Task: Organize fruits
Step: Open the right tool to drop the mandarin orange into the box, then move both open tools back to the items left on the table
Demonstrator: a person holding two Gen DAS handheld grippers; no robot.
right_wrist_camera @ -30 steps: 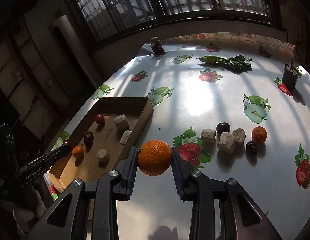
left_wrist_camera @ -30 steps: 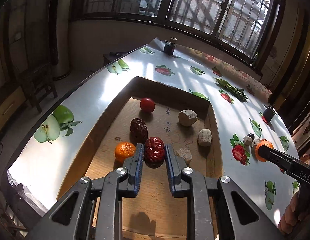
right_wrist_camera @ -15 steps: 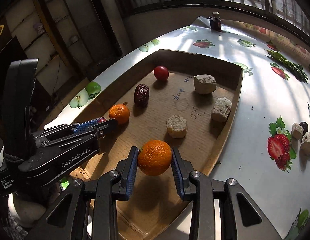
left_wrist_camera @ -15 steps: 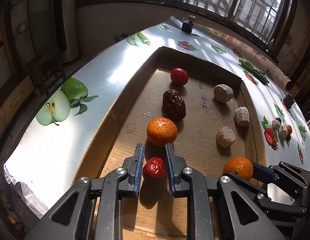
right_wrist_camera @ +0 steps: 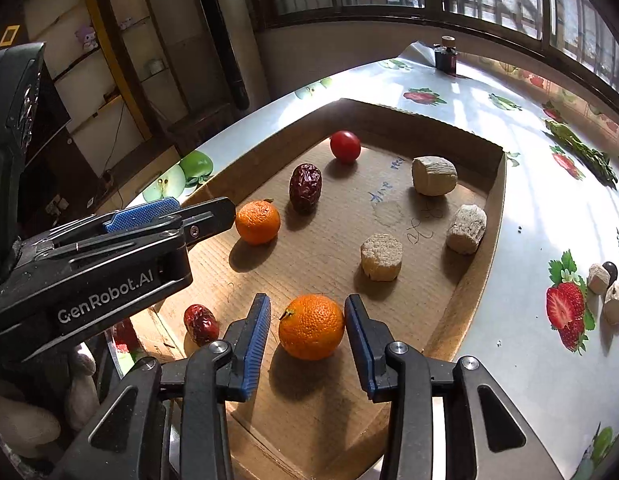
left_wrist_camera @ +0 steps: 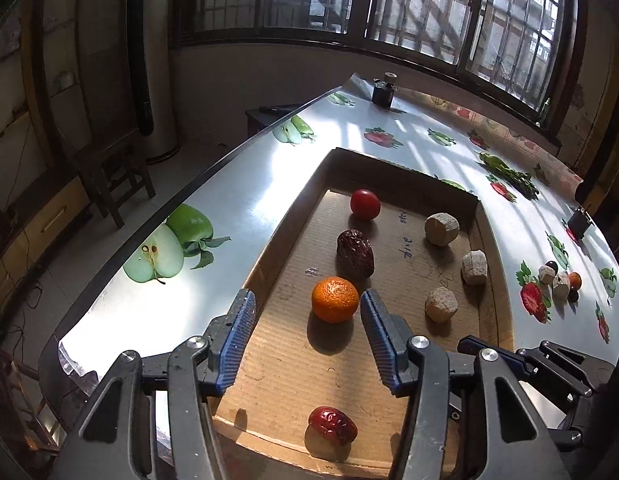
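In the left wrist view my left gripper hangs over the near end of the cardboard tray, its jaws opening and nothing between the pads. A red date lies loose on the tray floor below it, and an orange sits just beyond its fingertips. My right gripper has its jaws opening around a second orange, which rests on the tray floor with a slim gap at each pad. The right wrist view shows the left gripper at the left, above the red date.
The tray also holds a dark date, a red tomato and three beige chunks. More chunks and small fruits lie on the table to the right. A dark jar stands at the far corner. The table edge runs along the left.
The left gripper let go of the red date, which now lies on the tray floor, and drew back. The right gripper brought its orange over the tray, lowered it and spread its jaws.
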